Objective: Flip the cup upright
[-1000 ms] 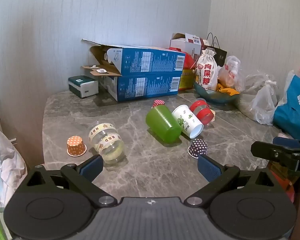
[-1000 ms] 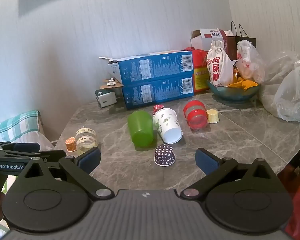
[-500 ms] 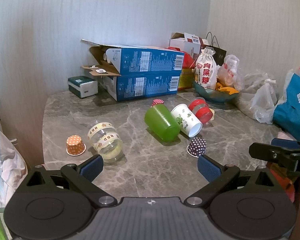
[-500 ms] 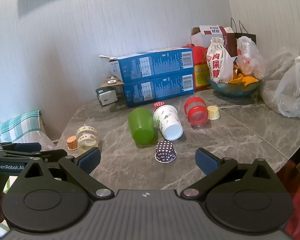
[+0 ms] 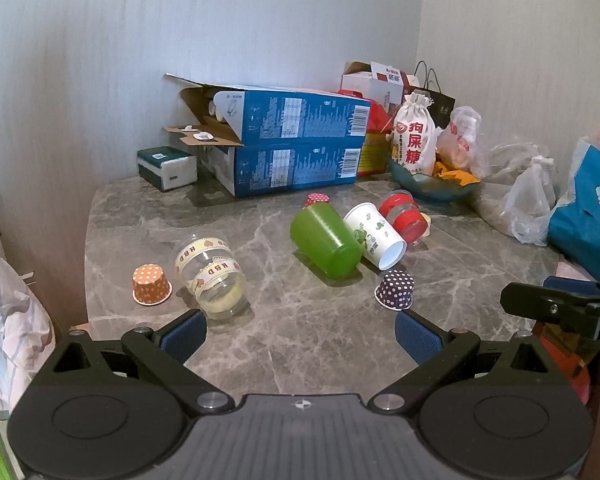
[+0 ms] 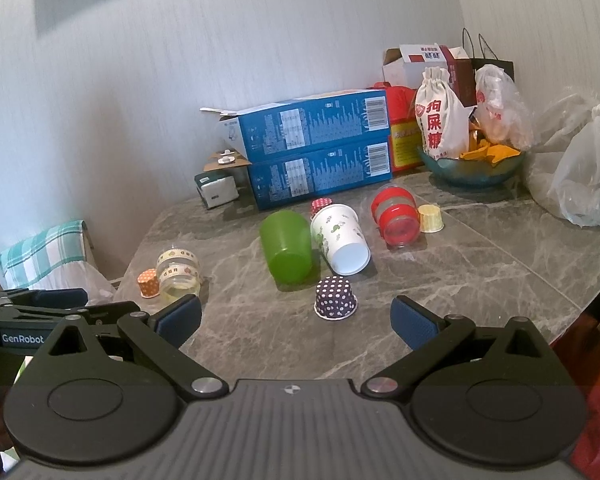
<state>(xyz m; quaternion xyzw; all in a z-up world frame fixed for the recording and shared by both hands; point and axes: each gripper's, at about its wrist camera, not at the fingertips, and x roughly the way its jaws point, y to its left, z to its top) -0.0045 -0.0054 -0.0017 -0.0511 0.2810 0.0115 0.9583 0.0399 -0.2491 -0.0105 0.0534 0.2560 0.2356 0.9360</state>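
Plainly, we hold both tongs spread wide and gripping nothing: the left tongs (image 5: 300, 334) and the right tongs (image 6: 296, 322) hover above the near edge of the grey marble worktop (image 6: 480, 280), well short of the cups.

Between our blue pads (image 6: 180, 316) and the cups lies a bare strip of stone. The worktop's left edge curves away past an orange dotted cup (image 5: 151, 290) standing mouth down. Just beside it, a clear cup (image 5: 210, 276) lies on its side, with tape bands on which we read "HBD".

At the middle, a green cup (image 6: 286, 246) lies on its side, touching a white paper cup (image 6: 340, 238) with green figures, its open mouth facing us. A red-banded clear cup (image 6: 396, 216) also lies tipped, beside a small yellow cup (image 6: 431, 218). Nearest us, a purple dotted cup (image 6: 336, 298) sits mouth down, apart from the rest.

Against the wall two blue cartons (image 5: 296, 148) are stacked, barcodes on their ends. A white cloth pouch (image 6: 440, 120) carries red characters, "狗屎糖". On the left tool, seen from the right wrist, we read "GenRobot". Plastic bags (image 6: 584, 184) crowd the right side.
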